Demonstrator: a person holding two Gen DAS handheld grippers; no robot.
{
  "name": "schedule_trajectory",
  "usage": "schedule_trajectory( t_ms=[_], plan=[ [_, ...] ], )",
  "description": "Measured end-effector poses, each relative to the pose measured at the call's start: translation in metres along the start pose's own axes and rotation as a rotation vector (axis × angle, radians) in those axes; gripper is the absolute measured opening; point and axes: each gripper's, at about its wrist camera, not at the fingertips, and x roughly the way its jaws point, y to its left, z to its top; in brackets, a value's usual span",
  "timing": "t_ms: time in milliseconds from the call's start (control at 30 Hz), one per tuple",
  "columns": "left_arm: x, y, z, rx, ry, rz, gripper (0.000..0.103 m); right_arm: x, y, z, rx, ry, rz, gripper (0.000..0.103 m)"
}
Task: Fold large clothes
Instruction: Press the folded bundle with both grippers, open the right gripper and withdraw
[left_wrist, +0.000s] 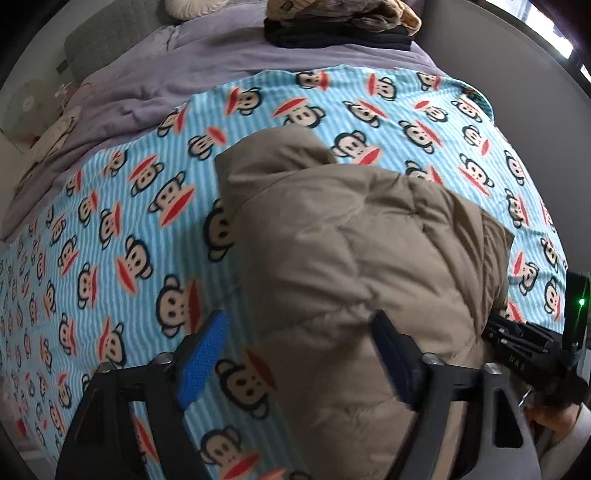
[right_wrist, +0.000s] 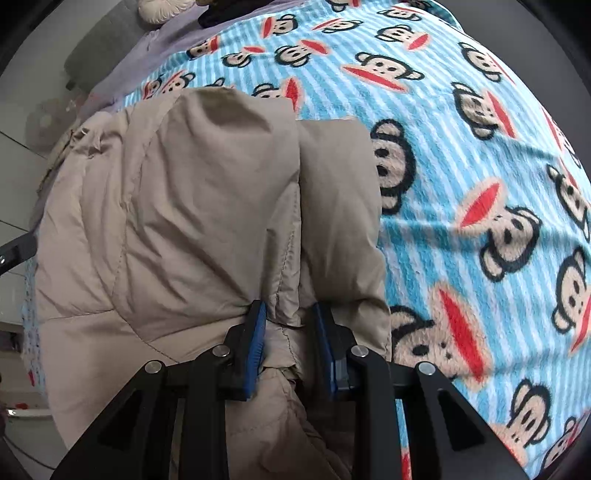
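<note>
On blanket (left_wrist: 110, 206): 1 jacket (left_wrist: 351, 258), 2 tongs.

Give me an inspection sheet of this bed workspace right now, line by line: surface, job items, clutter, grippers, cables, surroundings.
Surface: blue striped monkey-print blanket spread over a lilac bedsheet.
Job's things: beige padded jacket lying bunched on the blanket, partly folded.
Clutter: pile of dark and brown clothes at the far end; pale cushion beside it.
Grippers: left gripper open, jaws wide, nothing pinched; right gripper shut on a jacket fold.
Cables: nothing seen.
Surroundings: grey headboard; pale floor beside the bed.
</note>
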Motion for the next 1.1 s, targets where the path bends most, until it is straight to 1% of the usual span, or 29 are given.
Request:
schedule_trajectory(
  t_ms=[67, 200, 333, 467, 500, 567, 600, 633, 667, 733, 767, 833, 867, 900, 933, 1100],
  plan=[
    [-0.003, 0.006, -0.004, -0.01, -0.008, 0.009, 0.103, 0.0, 0.001, 0.0, 0.005, 0.002, -0.007, 0.029],
    [-0.004, 0.014, -0.01, -0.024, 0.002, 0.008, 0.103, -0.003, 0.002, 0.002, 0.022, 0.003, -0.008, 0.03],
    [0.0, 0.021, -0.017, -0.055, 0.021, -0.013, 0.103, -0.009, 0.001, 0.005, 0.038, 0.003, -0.001, 0.031],
    [0.005, 0.025, -0.024, -0.083, 0.051, -0.059, 0.103, -0.017, -0.001, 0.006, 0.044, 0.008, 0.012, 0.033],
    [0.007, 0.026, -0.027, -0.098, 0.063, -0.093, 0.103, -0.019, -0.002, 0.005, 0.045, 0.008, 0.017, 0.035],
    [0.01, 0.029, -0.031, -0.12, 0.082, -0.14, 0.103, -0.024, -0.003, 0.005, 0.048, 0.009, 0.029, 0.039],
    [0.012, 0.03, -0.033, -0.134, 0.095, -0.164, 0.103, -0.027, -0.004, 0.004, 0.049, 0.009, 0.035, 0.044],
    [0.014, 0.03, -0.035, -0.142, 0.102, -0.173, 0.103, -0.03, -0.005, 0.005, 0.052, 0.007, 0.047, 0.05],
    [0.016, 0.03, -0.037, -0.149, 0.113, -0.18, 0.103, -0.033, -0.007, 0.005, 0.055, 0.005, 0.06, 0.053],
    [0.02, 0.03, -0.041, -0.152, 0.13, -0.18, 0.103, -0.037, -0.008, 0.003, 0.058, 0.001, 0.081, 0.064],
    [0.021, 0.029, -0.043, -0.153, 0.135, -0.183, 0.103, -0.039, -0.009, 0.003, 0.06, -0.001, 0.089, 0.067],
    [0.023, 0.029, -0.045, -0.158, 0.141, -0.196, 0.103, -0.043, -0.011, 0.003, 0.06, -0.012, 0.103, 0.08],
    [0.024, 0.03, -0.047, -0.161, 0.142, -0.202, 0.103, -0.046, -0.013, 0.004, 0.063, -0.024, 0.102, 0.085],
    [0.025, 0.03, -0.048, -0.165, 0.145, -0.209, 0.103, -0.049, -0.016, 0.005, 0.069, -0.042, 0.098, 0.087],
    [0.026, 0.031, -0.048, -0.17, 0.147, -0.218, 0.103, -0.051, -0.019, 0.006, 0.076, -0.053, 0.099, 0.087],
    [0.031, 0.035, -0.049, -0.211, 0.157, -0.29, 0.103, -0.049, -0.038, 0.01, 0.124, -0.049, 0.134, 0.087]
  ],
)
